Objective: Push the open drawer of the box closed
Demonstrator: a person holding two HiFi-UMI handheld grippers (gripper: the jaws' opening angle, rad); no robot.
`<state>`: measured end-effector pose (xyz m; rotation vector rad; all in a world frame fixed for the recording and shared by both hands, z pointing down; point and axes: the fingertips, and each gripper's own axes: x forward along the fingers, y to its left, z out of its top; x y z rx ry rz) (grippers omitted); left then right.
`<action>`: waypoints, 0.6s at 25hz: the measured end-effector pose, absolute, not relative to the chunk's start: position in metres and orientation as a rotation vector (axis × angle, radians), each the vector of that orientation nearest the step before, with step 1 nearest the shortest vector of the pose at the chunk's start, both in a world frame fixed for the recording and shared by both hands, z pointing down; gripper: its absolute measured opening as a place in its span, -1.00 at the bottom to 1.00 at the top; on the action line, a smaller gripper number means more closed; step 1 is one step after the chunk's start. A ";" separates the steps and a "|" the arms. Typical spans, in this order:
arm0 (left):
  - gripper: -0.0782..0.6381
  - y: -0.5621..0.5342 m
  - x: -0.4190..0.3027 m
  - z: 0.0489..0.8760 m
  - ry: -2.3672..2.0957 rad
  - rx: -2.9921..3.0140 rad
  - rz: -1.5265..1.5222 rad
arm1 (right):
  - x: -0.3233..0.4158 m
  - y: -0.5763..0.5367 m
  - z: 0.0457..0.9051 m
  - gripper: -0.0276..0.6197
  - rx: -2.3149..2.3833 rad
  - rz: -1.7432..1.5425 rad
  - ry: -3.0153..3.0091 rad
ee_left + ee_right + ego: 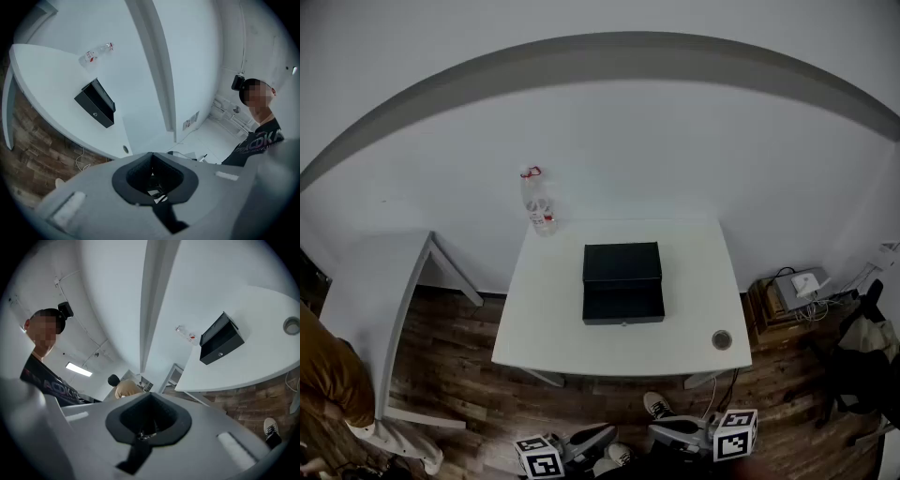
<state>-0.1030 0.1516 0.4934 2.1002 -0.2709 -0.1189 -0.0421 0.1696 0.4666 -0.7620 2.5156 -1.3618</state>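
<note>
The risk from here lay in the push itself. The black box [623, 264] sat loose on the white tabletop [546, 323]. A shove landing off-centre on the drawer [623, 304], away from its small knob [625, 322], could twist the box or slide it toward the back edge instead of seating the drawer. A plastic bottle [536, 201] at the far left corner could be knocked if the box travelled that way. The fingers of the left gripper [151, 157] and of the right gripper [149, 397] were pressed together with nothing between them. Both grippers were held low on the person's side of the tabletop. The box lay at the tabletop's middle, its drawer apparently pulled out toward the person. It was well apart from both sets of fingers, ahead of them and between the two. Bare tabletop and wooden floor [487, 394] filled the gap.
</note>
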 end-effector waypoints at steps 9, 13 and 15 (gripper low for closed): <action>-0.78 0.153 -0.099 0.494 -0.265 2.099 -0.112 | -0.038 0.171 0.468 -0.91 -0.771 -1.365 2.508; -0.78 0.154 -0.098 0.495 -0.265 2.095 -0.107 | -0.037 0.172 0.467 -0.91 -0.768 -1.365 2.501; -0.78 0.153 -0.097 0.495 -0.264 2.093 -0.108 | -0.035 0.170 0.466 -0.91 -0.760 -1.366 2.486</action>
